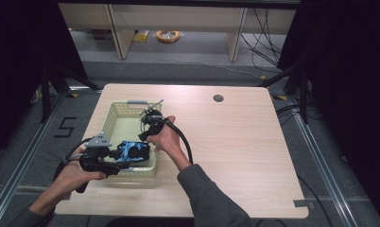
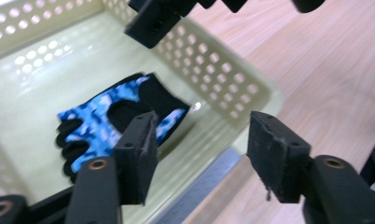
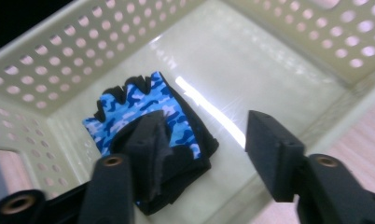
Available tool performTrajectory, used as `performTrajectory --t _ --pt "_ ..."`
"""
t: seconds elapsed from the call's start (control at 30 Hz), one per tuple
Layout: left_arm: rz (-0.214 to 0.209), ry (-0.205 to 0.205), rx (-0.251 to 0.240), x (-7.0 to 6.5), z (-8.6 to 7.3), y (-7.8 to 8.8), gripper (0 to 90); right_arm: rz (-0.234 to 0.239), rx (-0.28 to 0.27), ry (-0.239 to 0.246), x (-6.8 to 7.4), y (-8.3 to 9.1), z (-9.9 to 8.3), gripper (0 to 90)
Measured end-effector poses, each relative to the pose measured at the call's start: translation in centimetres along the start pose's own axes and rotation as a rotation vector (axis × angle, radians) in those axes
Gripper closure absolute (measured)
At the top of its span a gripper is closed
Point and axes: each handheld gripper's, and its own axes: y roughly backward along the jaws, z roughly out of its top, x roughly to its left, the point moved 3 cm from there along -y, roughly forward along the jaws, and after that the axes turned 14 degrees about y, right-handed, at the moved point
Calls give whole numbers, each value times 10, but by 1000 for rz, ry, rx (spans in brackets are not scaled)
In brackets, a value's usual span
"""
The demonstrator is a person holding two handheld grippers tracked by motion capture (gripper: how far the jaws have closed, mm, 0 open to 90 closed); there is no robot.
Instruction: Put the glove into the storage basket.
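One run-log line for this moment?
left tongs: open, empty | right tongs: open, empty | blue camouflage fingerless glove: lying inside pale green perforated plastic basket

- glove: near end hidden behind left hand-held gripper in high view
- right gripper view: glove wrist end behind own jaw
- basket: cut off by edges

Tabletop: light wood grain, rounded corners, dark round grommet hole near far edge. Bearing: one pale perforated basket, left side.
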Motion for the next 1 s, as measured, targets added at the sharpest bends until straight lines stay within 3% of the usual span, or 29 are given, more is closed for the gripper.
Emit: performTrajectory --t 0.07,0.13,0.17,0.27,0.33,0.37,0.57,0.8,0.9,1.0 --pt "-4 2 -30 -5 0 1 381 -3 -40 38 -2 8 -2 442" --pt "-12 15 -44 -11 0 2 367 -4 -67 38 -1 19 -5 418" --pt "-16 43 -67 -14 0 0 362 -9 -76 39 -1 23 -7 408" --pt "-34 35 -81 -23 -2 -1 352 -10 -104 50 1 39 -13 395" --pt "-40 10 -69 -27 -3 -1 349 -16 -112 53 3 50 -19 385" --pt "-48 26 -78 -31 -3 -2 345 -20 -121 54 4 55 -23 381" --pt "-66 13 -90 -42 -3 -6 338 -34 -158 75 4 76 -42 380" --pt "-84 -26 -70 -51 -4 -10 320 -36 -182 50 1 94 -60 380" --pt "-96 -6 -72 -56 -6 -14 316 -33 -194 45 -1 100 -68 377" --pt "-107 -19 -68 -60 -8 -17 313 -42 -217 35 -2 107 -78 375"
